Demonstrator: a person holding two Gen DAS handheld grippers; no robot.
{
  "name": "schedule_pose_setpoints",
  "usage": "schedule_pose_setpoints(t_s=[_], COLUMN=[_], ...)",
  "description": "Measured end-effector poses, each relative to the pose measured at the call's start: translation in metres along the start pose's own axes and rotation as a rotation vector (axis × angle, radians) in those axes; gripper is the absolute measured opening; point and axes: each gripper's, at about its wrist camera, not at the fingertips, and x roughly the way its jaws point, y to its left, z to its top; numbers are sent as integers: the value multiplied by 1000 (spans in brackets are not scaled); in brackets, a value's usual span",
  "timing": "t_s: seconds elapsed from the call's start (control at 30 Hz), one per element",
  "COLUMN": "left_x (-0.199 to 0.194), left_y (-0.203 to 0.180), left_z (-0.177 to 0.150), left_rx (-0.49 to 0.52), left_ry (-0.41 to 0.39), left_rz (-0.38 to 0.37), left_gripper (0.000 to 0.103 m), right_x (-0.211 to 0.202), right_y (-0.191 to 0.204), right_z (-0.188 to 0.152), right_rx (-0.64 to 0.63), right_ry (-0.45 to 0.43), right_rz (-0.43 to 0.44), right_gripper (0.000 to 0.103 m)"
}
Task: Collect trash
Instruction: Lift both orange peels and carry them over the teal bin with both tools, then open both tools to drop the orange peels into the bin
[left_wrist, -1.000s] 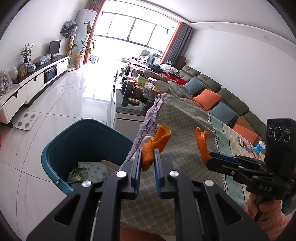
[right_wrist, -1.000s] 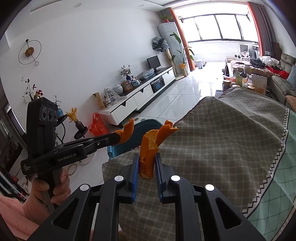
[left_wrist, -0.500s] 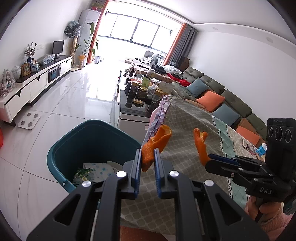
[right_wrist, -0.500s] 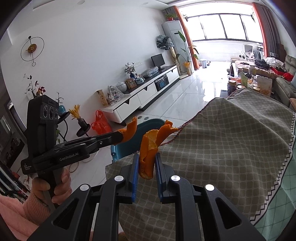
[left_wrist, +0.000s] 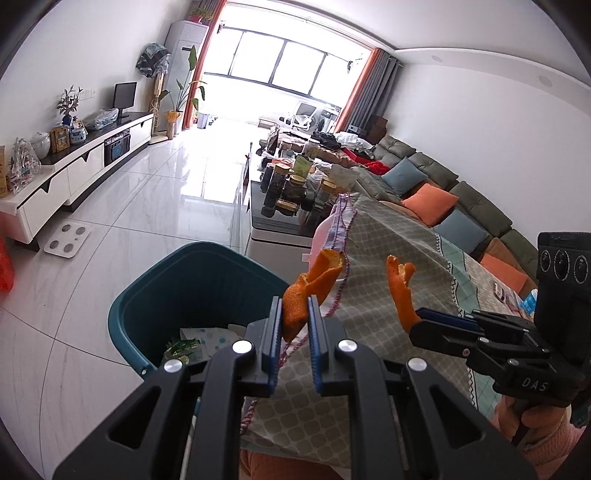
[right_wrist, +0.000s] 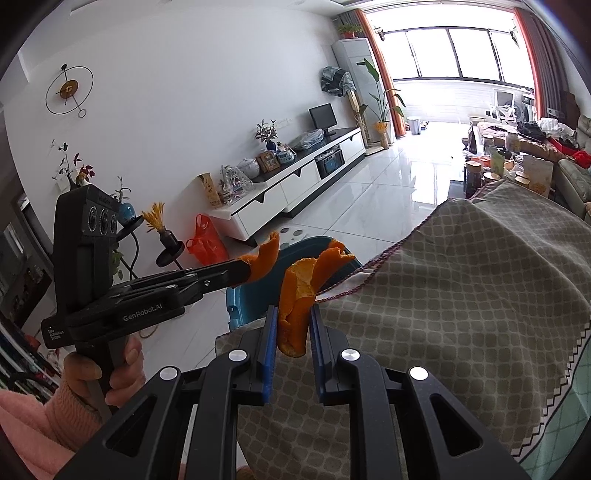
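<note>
Gripping orange peel, left claw (left_wrist: 293, 325) and right claw (right_wrist: 293, 328) hang beside teal bin (left_wrist: 155, 295), tablecloth (left_wrist: 388, 295) between.

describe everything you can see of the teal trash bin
The teal trash bin is a deep, open-topped tub of what looks like smooth plastic, with a rounded rim and faint ribbing on its inner wall. It stands upright on the glossy white tile floor, beside the draped edge of the patterned tablecloth. Inside lie dotted white paper and a green wrapper. The right wrist view shows only part of its rim.
</note>
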Motion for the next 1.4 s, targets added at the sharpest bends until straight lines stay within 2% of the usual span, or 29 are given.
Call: schedule_pose_setpoints(t_s=[0.57, 0.9, 1.4], left_x=[8, 23, 62], left_y=[7, 23, 53], left_z=[0, -1, -9], left_rx=[-35, -71, -150], left_ry=[1, 32, 108], left_rz=[54, 89, 88], left_gripper=[15, 15, 16], right_x=[27, 57, 106], right_y=[9, 5, -7], right_z=[12, 20, 28], right_rx=[-15, 9, 74], right_ry=[43, 100, 213], right_rz=[25, 41, 15], right_gripper=[17, 17, 19])
